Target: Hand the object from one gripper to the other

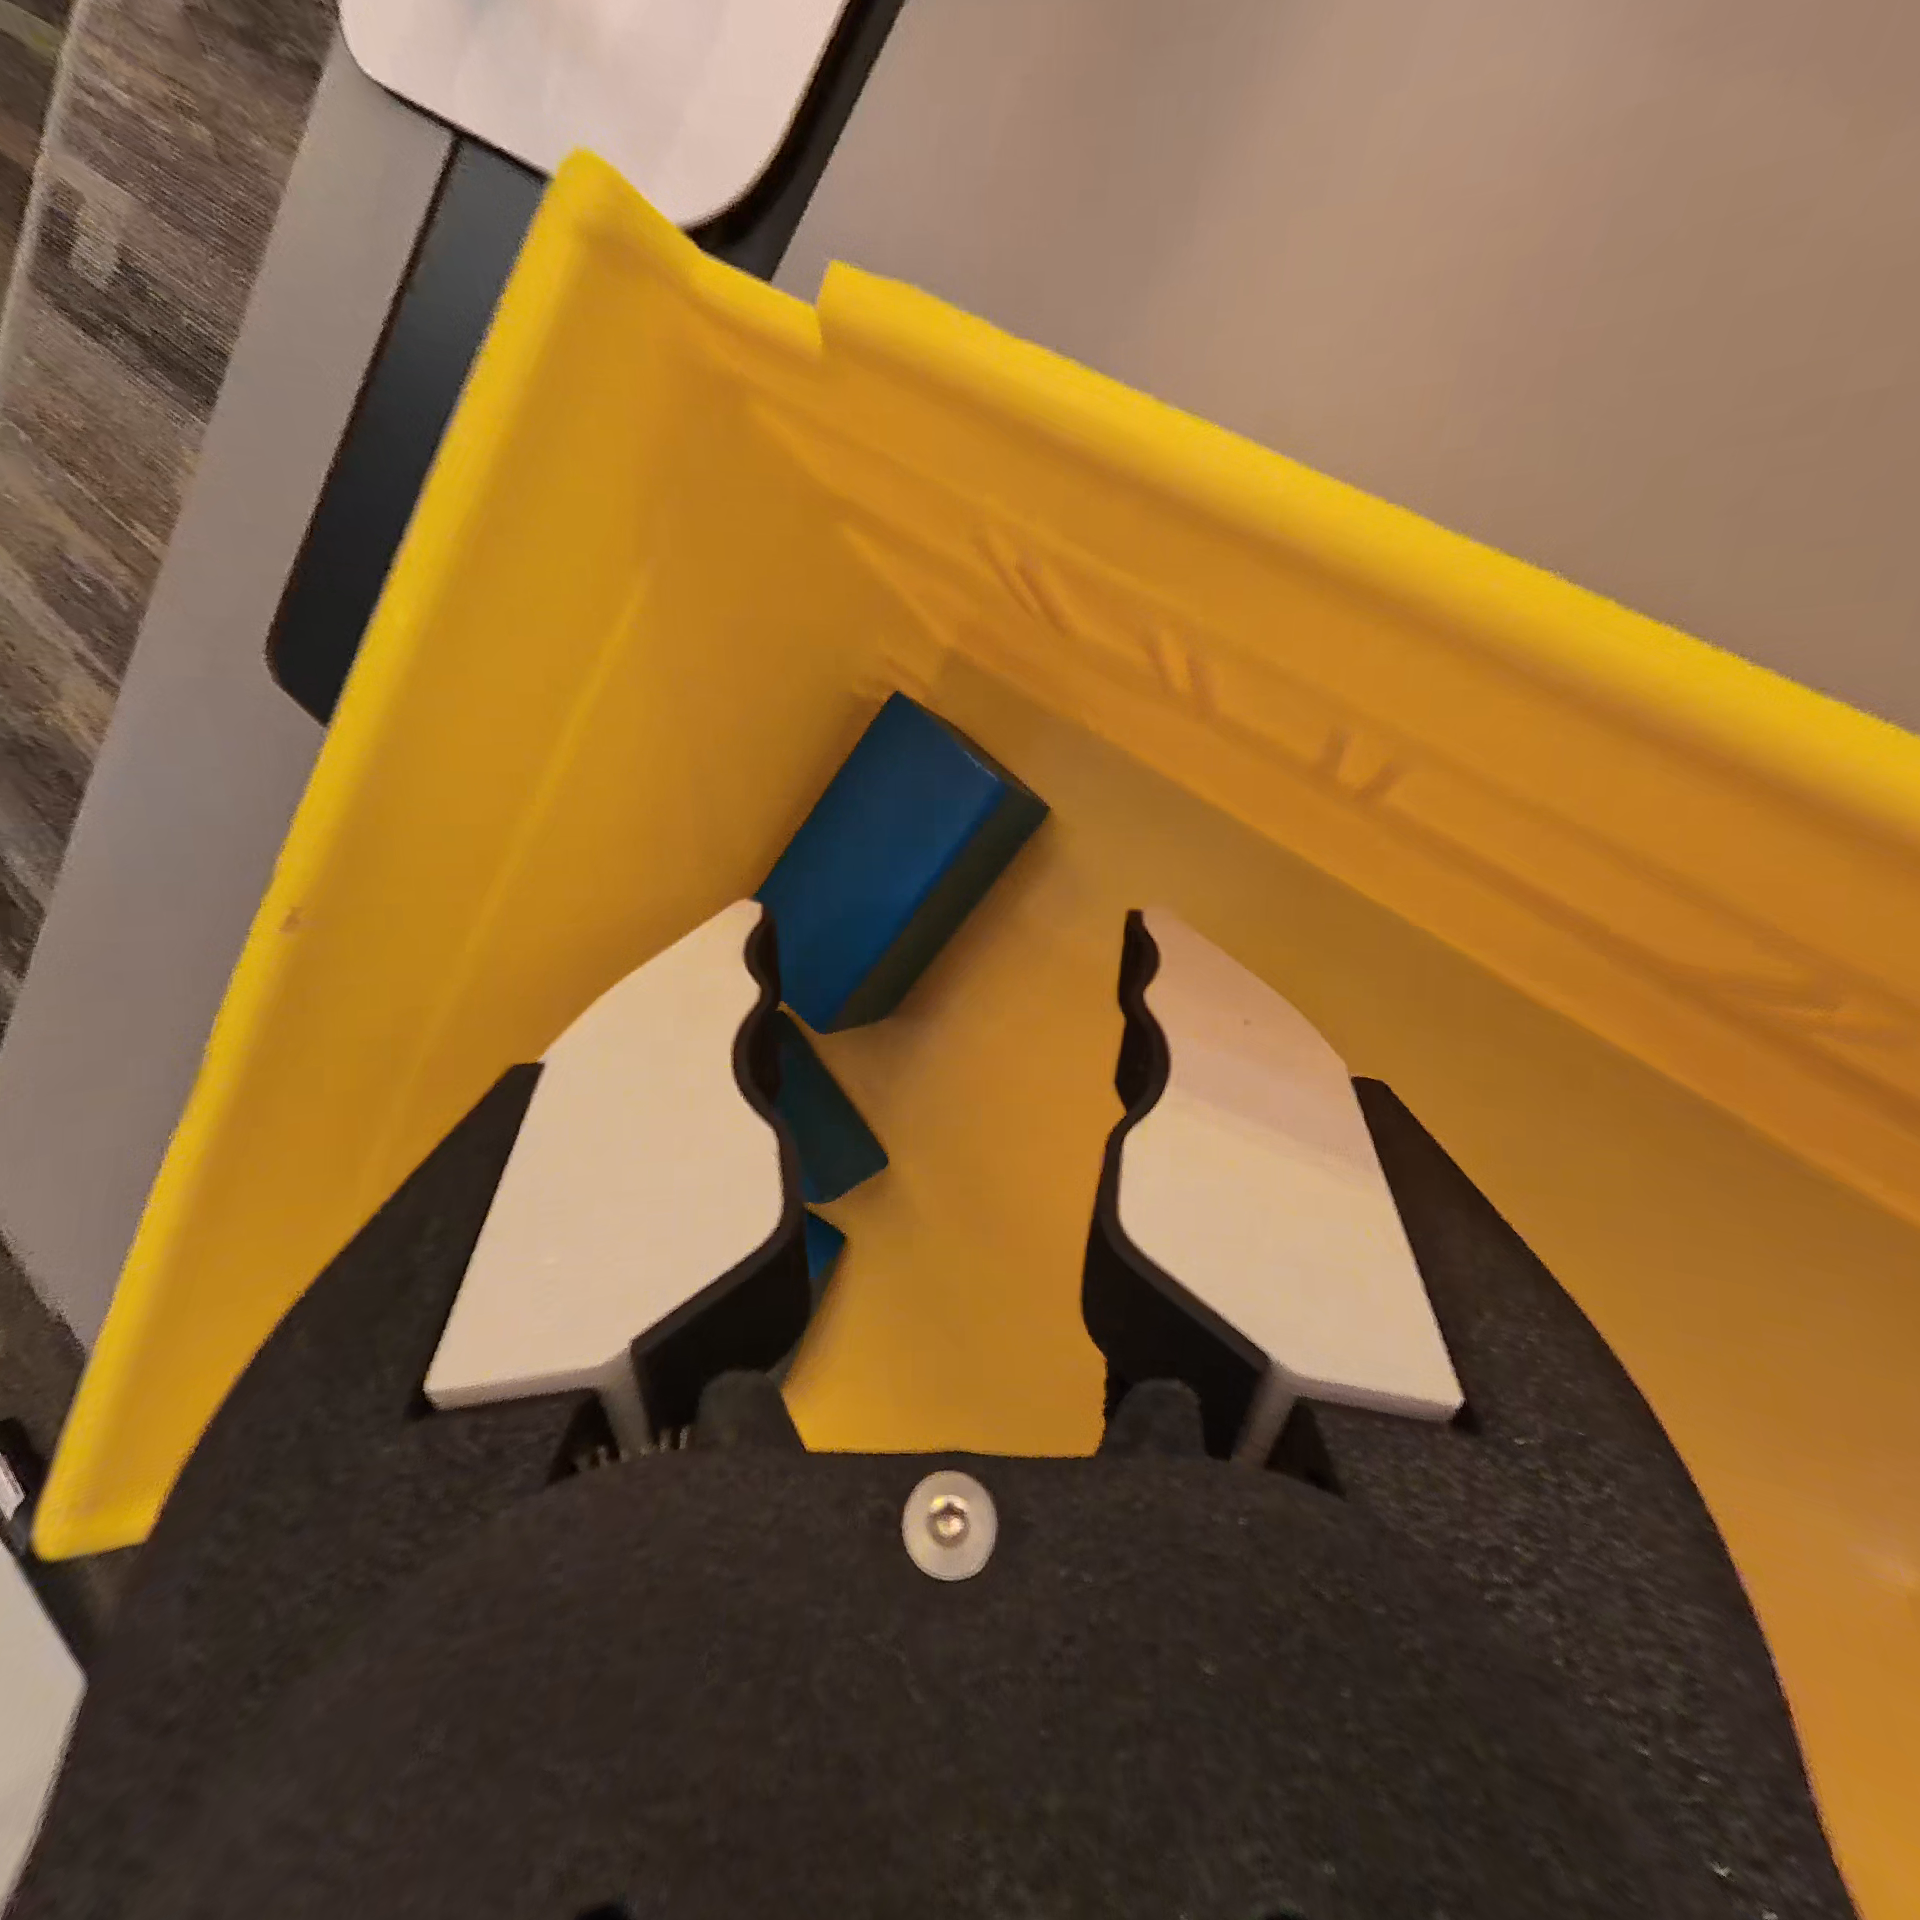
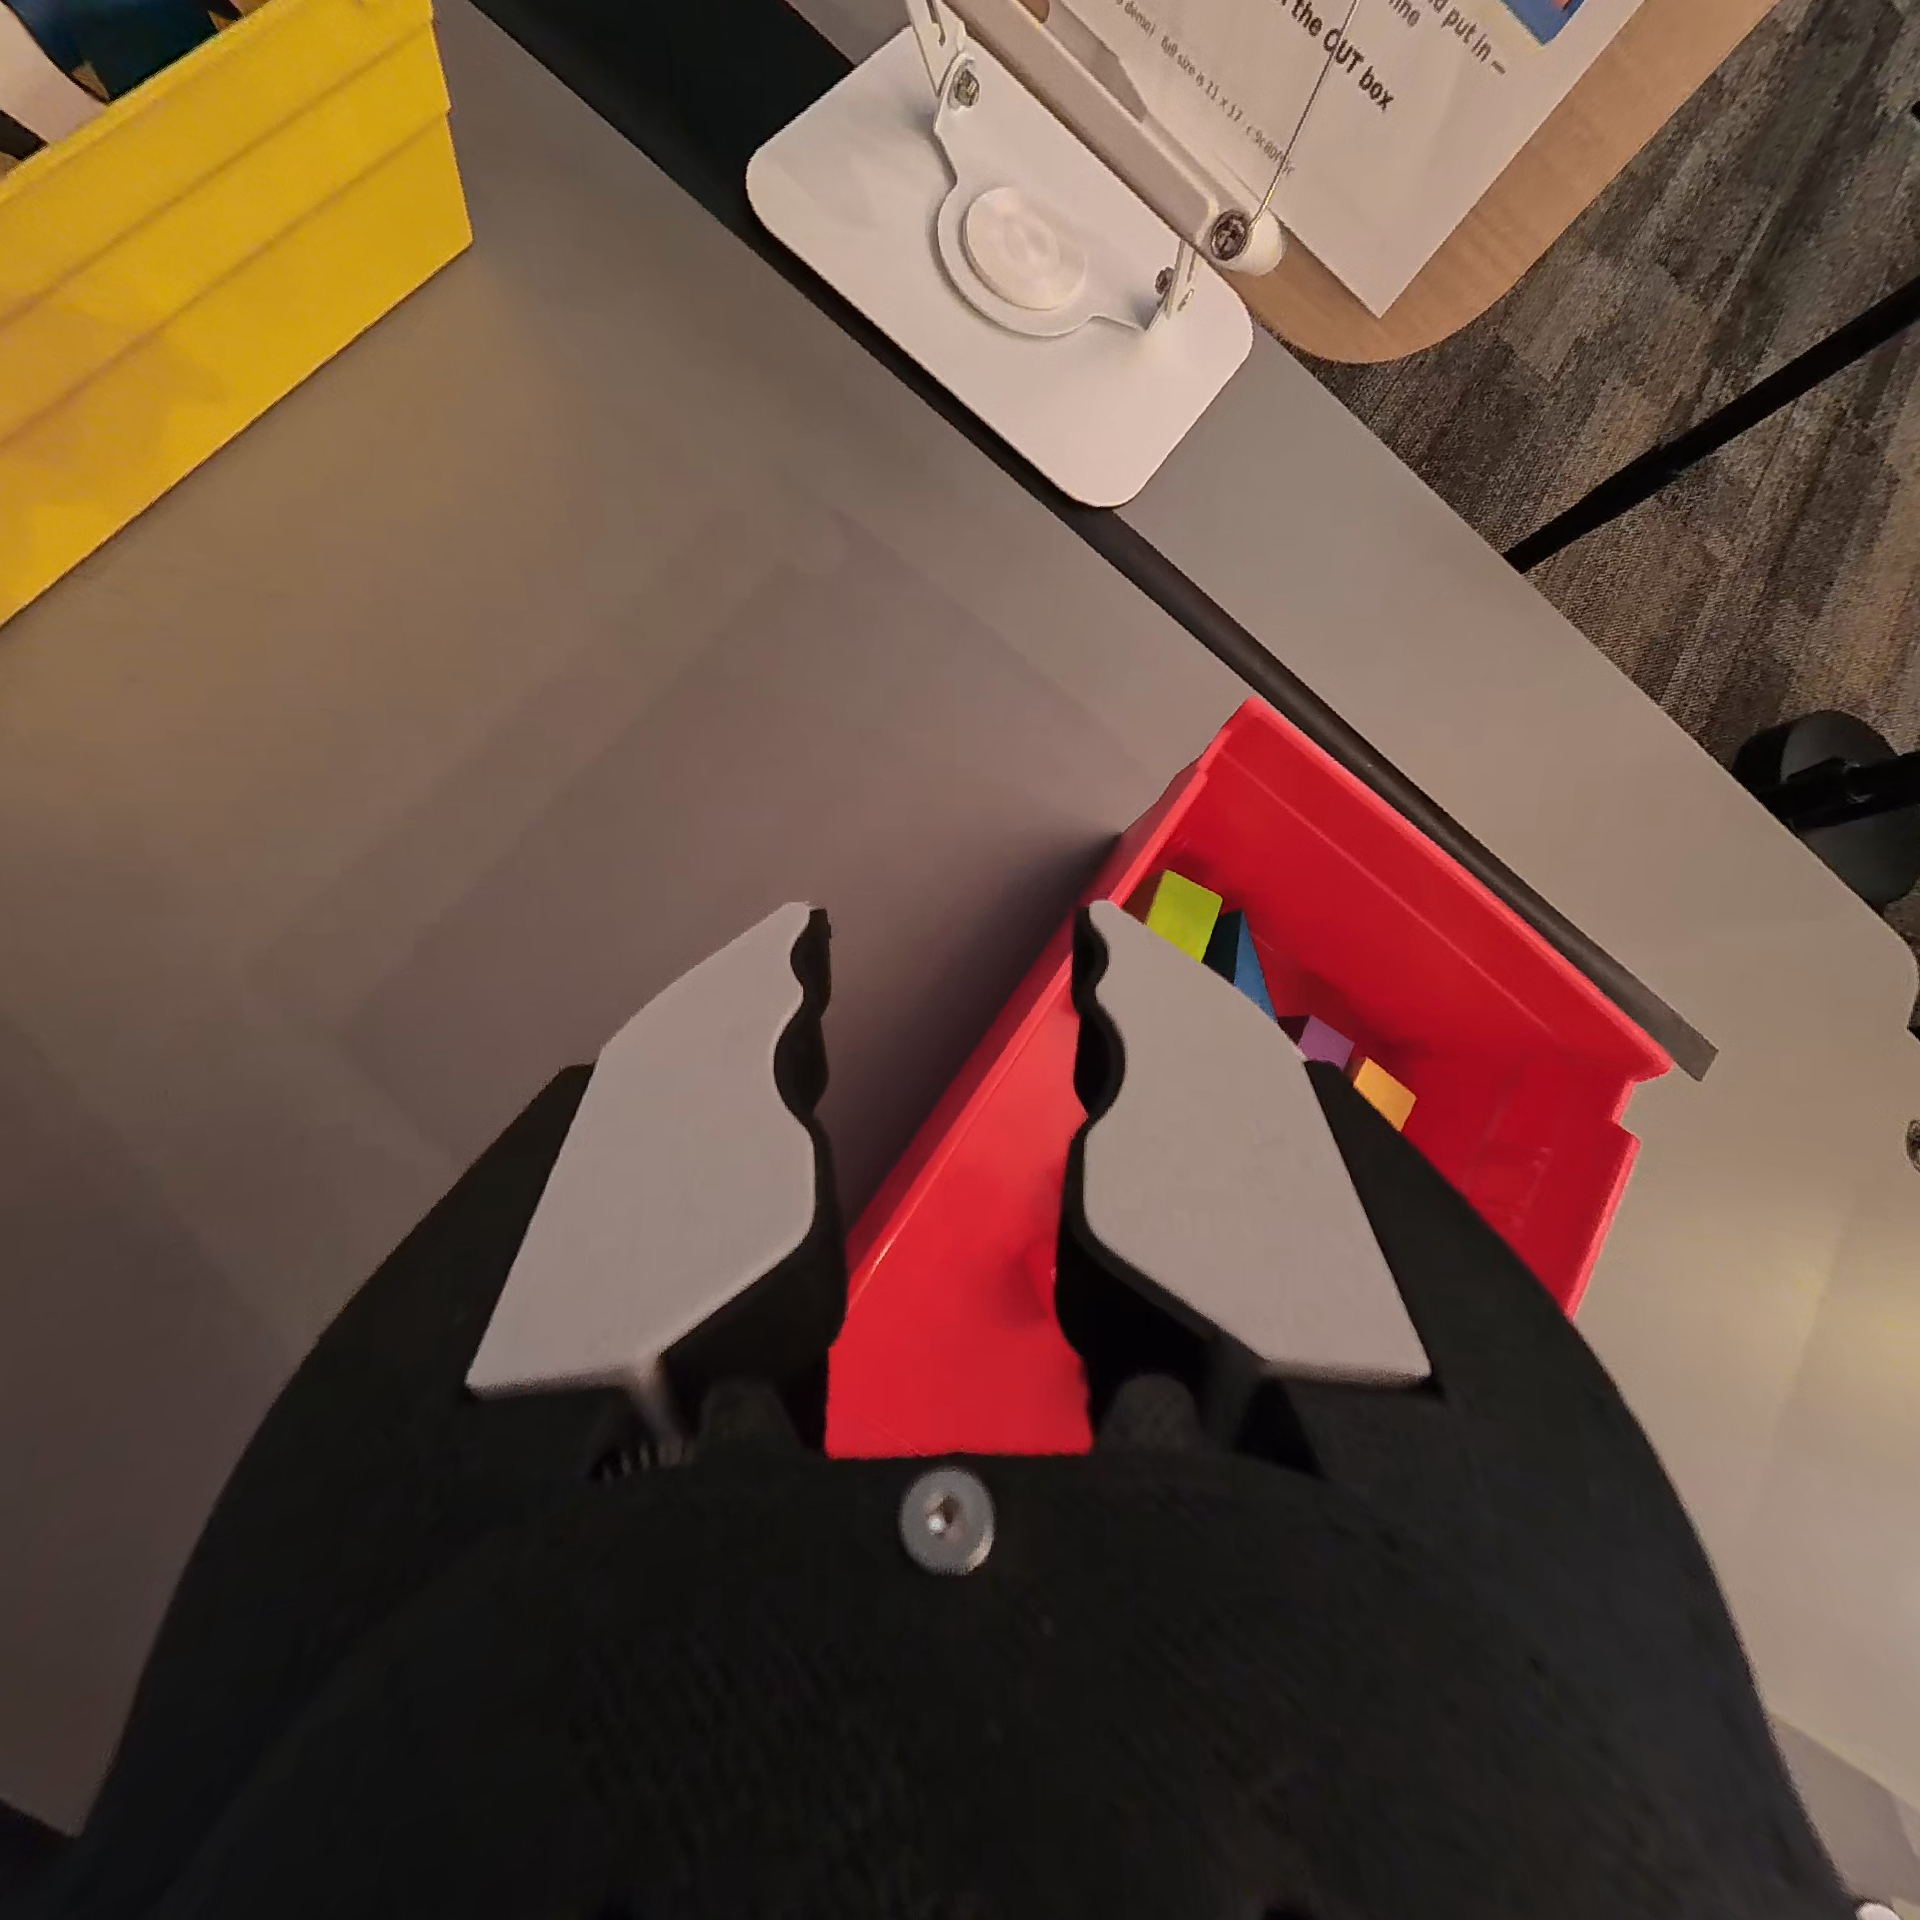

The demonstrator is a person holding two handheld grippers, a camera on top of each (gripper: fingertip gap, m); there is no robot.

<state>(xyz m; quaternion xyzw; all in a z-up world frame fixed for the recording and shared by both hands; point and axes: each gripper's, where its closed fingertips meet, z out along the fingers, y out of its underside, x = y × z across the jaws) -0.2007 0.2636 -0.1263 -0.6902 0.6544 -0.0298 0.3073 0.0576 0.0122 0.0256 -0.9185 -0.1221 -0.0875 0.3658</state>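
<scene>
The left gripper (image 1: 945, 925) reaches into the yellow bin (image 1: 623, 582), its jaws spread, with the blue block (image 1: 894, 862) lying in the bin's corner just beside its left finger, perhaps touching it. The right gripper (image 2: 951, 920), also spread and empty, hovers over the red bin (image 2: 1455, 935) of coloured blocks (image 2: 1184, 914) on the grey table (image 2: 623, 644).
</scene>
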